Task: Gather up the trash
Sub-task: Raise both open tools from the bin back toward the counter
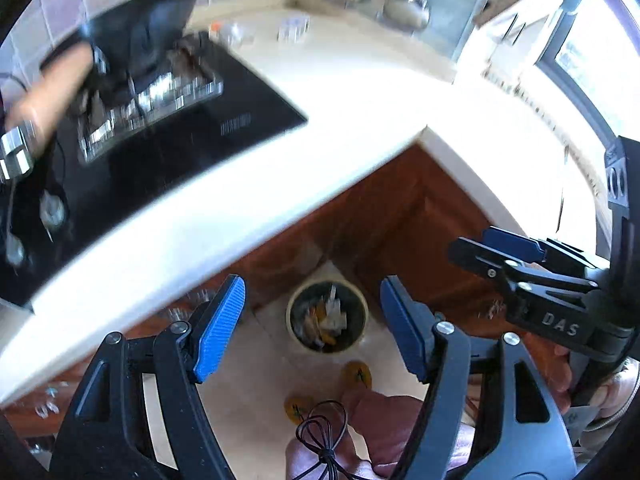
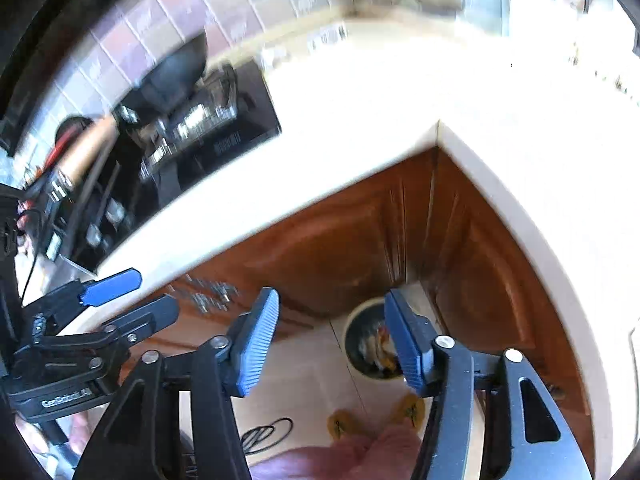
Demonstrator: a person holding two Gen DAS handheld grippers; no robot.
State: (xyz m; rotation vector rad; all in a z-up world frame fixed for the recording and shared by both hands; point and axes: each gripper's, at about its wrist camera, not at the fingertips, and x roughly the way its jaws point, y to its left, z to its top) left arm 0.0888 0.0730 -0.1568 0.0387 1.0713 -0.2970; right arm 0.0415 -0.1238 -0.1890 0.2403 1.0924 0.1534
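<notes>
"DAS" on right gripper (image 1: 496, 252)

Bright daylight, blown-out countertop (image 1: 360, 92), motion blur, fisheye edges

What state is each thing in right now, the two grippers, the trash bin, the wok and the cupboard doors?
left gripper: open, nothing between its pads.
right gripper: open, empty.
trash bin: on the floor, uncovered, holding trash.
wok: sitting on the black cooktop.
cupboard doors: closed.
</notes>
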